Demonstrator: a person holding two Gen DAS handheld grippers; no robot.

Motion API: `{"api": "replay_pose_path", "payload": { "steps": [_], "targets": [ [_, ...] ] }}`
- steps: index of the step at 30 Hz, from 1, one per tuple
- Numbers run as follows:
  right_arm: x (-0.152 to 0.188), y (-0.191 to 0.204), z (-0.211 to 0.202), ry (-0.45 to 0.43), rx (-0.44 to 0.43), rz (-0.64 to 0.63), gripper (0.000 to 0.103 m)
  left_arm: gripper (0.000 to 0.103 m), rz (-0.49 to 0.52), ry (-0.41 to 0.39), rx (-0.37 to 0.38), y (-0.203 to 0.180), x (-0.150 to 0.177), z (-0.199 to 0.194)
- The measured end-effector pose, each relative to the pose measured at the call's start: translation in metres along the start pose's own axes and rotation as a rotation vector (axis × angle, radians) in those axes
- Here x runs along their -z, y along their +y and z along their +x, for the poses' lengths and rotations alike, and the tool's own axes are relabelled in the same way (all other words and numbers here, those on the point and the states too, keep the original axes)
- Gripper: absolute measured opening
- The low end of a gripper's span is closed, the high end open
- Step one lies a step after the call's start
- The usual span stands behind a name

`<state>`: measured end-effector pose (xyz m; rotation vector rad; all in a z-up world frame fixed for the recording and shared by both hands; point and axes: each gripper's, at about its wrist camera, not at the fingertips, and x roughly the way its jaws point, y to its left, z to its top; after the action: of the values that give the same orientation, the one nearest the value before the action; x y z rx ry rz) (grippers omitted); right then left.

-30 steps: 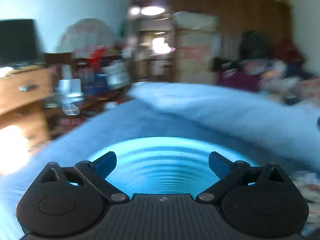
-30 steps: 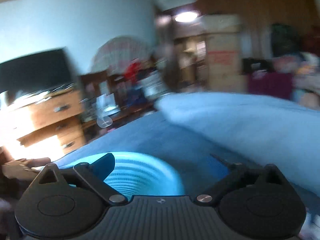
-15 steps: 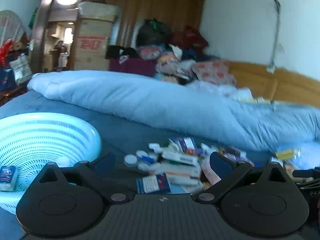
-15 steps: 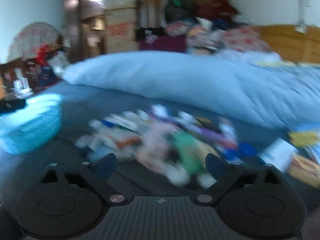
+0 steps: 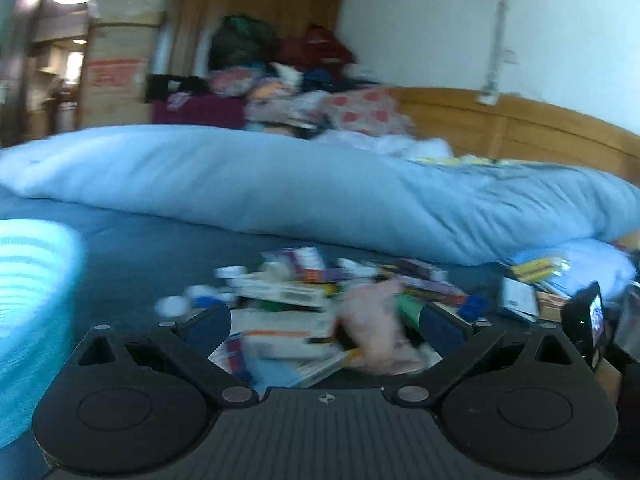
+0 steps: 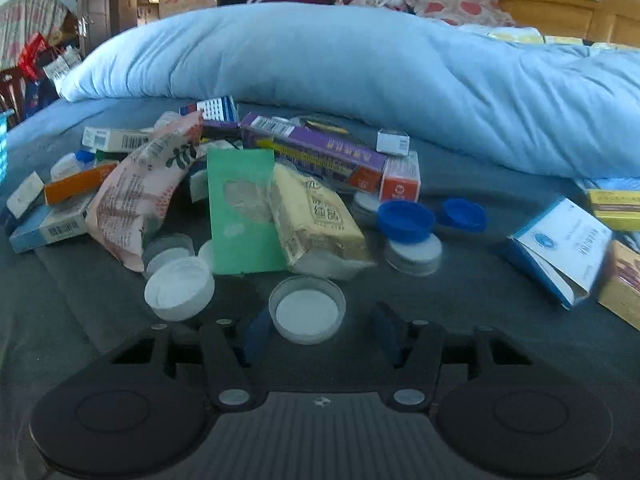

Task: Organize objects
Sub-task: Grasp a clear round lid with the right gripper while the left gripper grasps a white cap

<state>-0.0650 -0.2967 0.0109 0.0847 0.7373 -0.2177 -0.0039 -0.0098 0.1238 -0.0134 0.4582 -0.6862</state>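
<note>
Basket [image 5: 36, 312] now swung left of left tongs [image 5: 324, 328], spread wide. Right tongs [image 6: 316, 332] closing around white lid [image 6: 307, 312]: light, rigid, slippery; rim grip advised.

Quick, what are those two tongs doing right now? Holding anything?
Left tongs: open, holding nothing, above the pile of boxes.
Right tongs: closing around a white lid, not yet pressing on it.

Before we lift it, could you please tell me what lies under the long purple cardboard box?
The long purple cardboard box rests on an orange-red box and a cream plastic packet; anything beneath its middle is covered.
</note>
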Motion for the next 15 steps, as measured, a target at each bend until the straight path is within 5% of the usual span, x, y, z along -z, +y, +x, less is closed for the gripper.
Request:
{"api": "replay_pose_path", "payload": {
  "steps": [3, 6, 12, 15],
  "targets": [
    [-0.005, -0.006, -0.02, -0.037, -0.026, 0.071, 0.042, 0.101, -0.037, 0.051, 0.086, -0.01, 0.004, 0.035],
    [-0.004, -0.009, -0.039, -0.069, -0.035, 0.085, 0.043, 0.093, -0.04, 0.122, 0.071, -0.019, 0.027, 0.064],
    [0.025, -0.022, -0.045, -0.084, -0.064, 0.121, 0.043, 0.093, 0.048, 0.106, 0.11, -0.061, 0.058, 0.081],
    [0.025, -0.026, -0.075, -0.146, -0.064, 0.111, 0.043, 0.095, 0.072, 0.118, 0.188, -0.093, 0.055, 0.094]
  ]
}}
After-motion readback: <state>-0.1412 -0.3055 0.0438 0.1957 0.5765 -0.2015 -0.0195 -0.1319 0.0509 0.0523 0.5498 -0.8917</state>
